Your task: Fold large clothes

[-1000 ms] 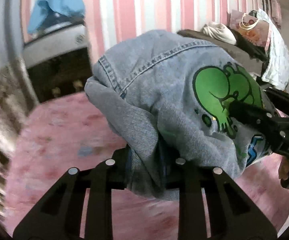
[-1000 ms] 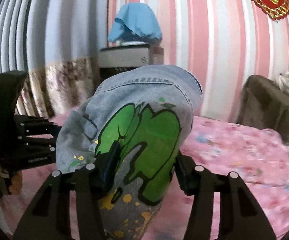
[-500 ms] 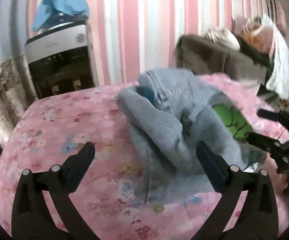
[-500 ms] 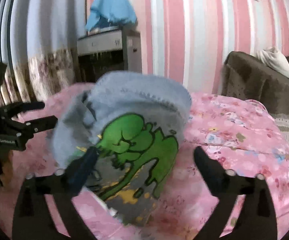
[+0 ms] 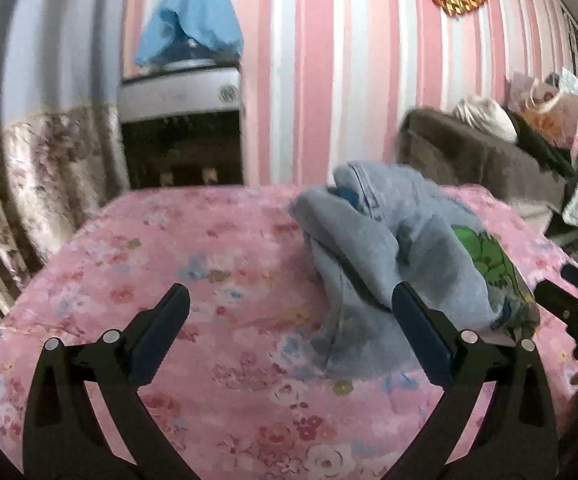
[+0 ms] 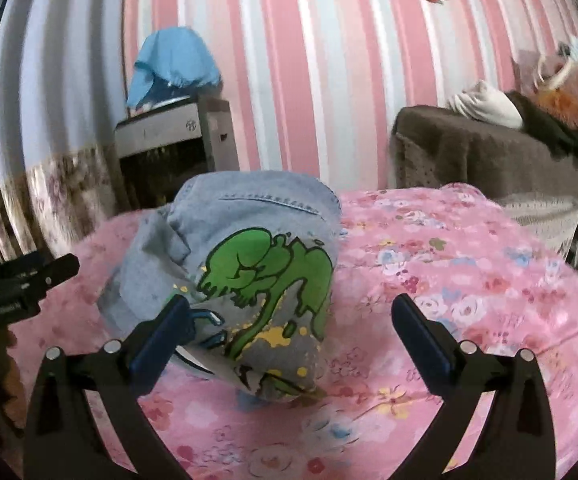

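Resting on the Bed, Jacket Lies Free of Both Claws

Bundled into a heap, the denim jacket (image 6: 245, 264) sits on the pink floral bedspread (image 6: 469, 280). The left gripper (image 5: 289, 312) is spread wide, holding nothing, with the jacket just beside its right finger. The right gripper (image 6: 289, 316) is likewise spread and empty, its left finger (image 6: 161, 332) in front of the jacket's printed side.

Light-blue denim jacket (image 6: 249, 248) with green cartoon print; pink floral bedspread (image 6: 469, 280); pink-and-white striped wall (image 6: 329, 60).
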The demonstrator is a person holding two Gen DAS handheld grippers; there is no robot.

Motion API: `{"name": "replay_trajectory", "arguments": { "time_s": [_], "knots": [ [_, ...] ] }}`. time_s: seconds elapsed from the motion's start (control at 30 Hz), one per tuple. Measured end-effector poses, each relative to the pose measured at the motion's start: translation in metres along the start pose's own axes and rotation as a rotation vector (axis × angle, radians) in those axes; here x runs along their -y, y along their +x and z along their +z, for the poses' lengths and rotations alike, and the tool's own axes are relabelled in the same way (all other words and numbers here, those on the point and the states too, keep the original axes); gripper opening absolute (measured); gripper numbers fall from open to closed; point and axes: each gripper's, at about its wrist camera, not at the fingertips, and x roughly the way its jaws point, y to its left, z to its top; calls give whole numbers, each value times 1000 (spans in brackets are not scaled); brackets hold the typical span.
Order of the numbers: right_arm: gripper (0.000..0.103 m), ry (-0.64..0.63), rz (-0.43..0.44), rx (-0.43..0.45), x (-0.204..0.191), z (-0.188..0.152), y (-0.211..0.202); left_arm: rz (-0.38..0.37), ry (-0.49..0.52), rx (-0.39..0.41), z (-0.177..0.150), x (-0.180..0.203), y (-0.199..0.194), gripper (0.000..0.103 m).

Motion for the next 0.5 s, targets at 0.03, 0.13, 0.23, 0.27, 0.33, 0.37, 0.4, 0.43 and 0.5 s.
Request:
{"name": "replay_trajectory", "arguments": {
  "time_s": [0.03,0.13,0.23,0.27,0.33,0.37,0.4,0.43,0.5],
  "knots": [
    [101,6,-5,-1,0,-2,-1,5,-8,11,-1,-1,-2,100],
    [101,4,-11,-1,0,-5,-1,-14,-32,-24,-4,-5,1,100],
    [101,-14,-22,26,-3,-6,-6,5,-41,-42,-12,-7,3,100],
    [101,-22,-25,35,-5,-6,-8,19,-36,-34,-14,-7,2,100],
    [101,-39,-42,68,-9,-7,-15,53,-17,-9,-19,-6,-2,100],
    [101,-48,-47,88,-11,-8,-18,68,-11,4,-21,-6,-4,100],
    [101,-54,-51,97,-13,-8,-21,85,-5,21,-23,-6,-7,100],
    [101,-64,-54,108,-15,-9,-23,93,-1,31,-25,-7,-9,100],
    [101,-80,-60,106,-18,-10,-24,109,6,47,-27,-7,-12,100]
  ]
}}
